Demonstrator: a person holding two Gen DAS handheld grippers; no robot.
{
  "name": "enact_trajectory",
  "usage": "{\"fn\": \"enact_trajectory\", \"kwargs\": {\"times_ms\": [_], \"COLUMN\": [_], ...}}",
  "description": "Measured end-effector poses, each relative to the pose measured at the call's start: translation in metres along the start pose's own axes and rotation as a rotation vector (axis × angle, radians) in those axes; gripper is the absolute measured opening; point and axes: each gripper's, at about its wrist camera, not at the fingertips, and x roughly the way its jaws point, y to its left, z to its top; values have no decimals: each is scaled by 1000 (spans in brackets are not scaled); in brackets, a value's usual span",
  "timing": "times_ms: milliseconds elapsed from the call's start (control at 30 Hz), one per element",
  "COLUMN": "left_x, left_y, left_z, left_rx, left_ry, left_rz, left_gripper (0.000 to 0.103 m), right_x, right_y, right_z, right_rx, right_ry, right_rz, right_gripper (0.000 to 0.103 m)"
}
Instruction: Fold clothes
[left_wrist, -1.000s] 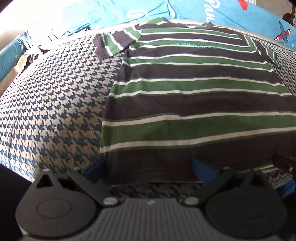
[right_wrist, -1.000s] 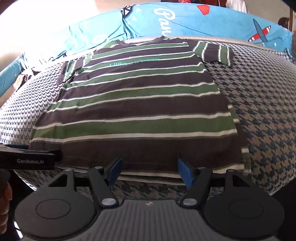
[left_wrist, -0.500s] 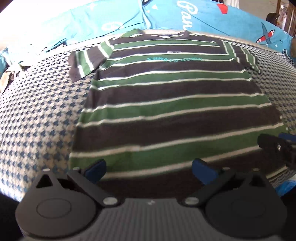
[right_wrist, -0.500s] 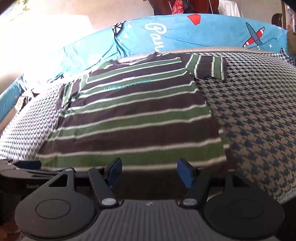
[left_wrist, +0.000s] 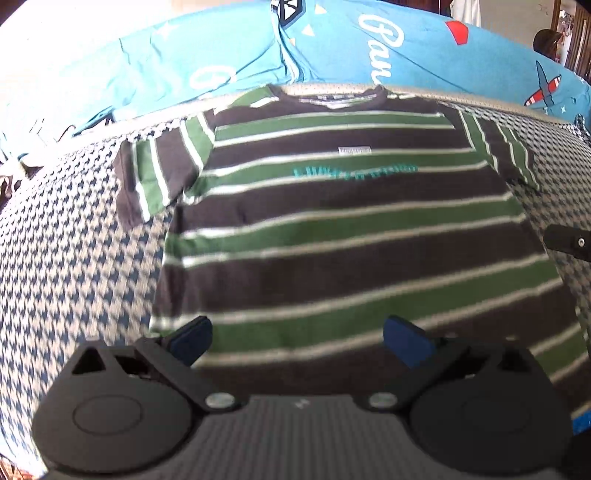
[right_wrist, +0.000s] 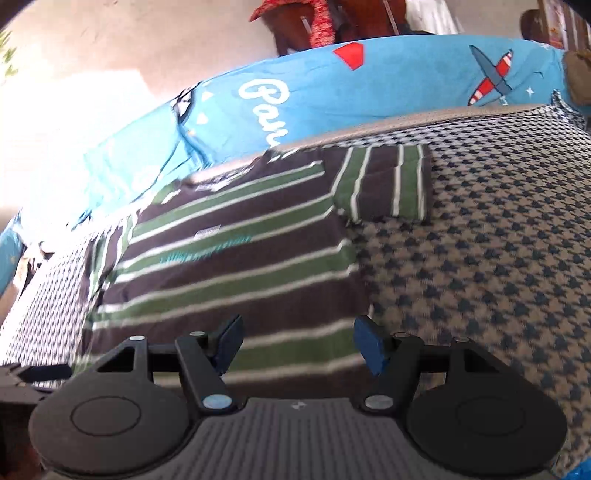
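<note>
A dark brown T-shirt (left_wrist: 343, 229) with green and white stripes lies flat and face up on the houndstooth bed cover (left_wrist: 74, 266), collar at the far side. My left gripper (left_wrist: 299, 341) hovers open over the shirt's lower left part, nothing between its blue pads. My right gripper (right_wrist: 295, 341) hovers open over the right side of the T-shirt (right_wrist: 229, 266), near its edge, also holding nothing. The shirt's right sleeve (right_wrist: 388, 184) lies spread on the cover. Part of the right gripper (left_wrist: 569, 242) shows at the right edge of the left wrist view.
Blue printed pillows (left_wrist: 369, 44) line the far edge of the bed. Bare houndstooth cover (right_wrist: 498, 258) stretches to the right of the shirt. Dark wooden furniture with red cloth (right_wrist: 332, 26) stands behind the pillows.
Both grippers have risen from the hem and moved forward over the shirt. The right one has swung towards the shirt's right side. Both stayed open.
</note>
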Motion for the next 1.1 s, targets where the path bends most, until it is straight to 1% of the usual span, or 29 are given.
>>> {"fn": "enact_trajectory", "kwargs": {"times_ms": [200,333,567,667,867,1100], "left_x": [17,28,41,47,57,69], "left_y": [7,12,13,13,15,26], "left_z": [23,32,49,58,72,81], "left_rx": [-5,-38,-50,-53,-54,-97], "left_ry": [-13,-2,-21,-27,-32,0], "left_rz": [20,9,15,22,33,22], "left_gripper": [103,103,103,103,103,103], "right_x": [17,26,42,49,66,85], "right_y": [-13,-21,-30,-39,-66,-98], "right_z": [24,34,49,58,77,99], "right_rx": [47,62,88,128,239,368], "right_ry": [-4,-7,-9,-20,-72,-133], "right_rz": [-12,-36,-75,-85,-118,-156], "right_gripper": [67,67,67,67,67,67]}}
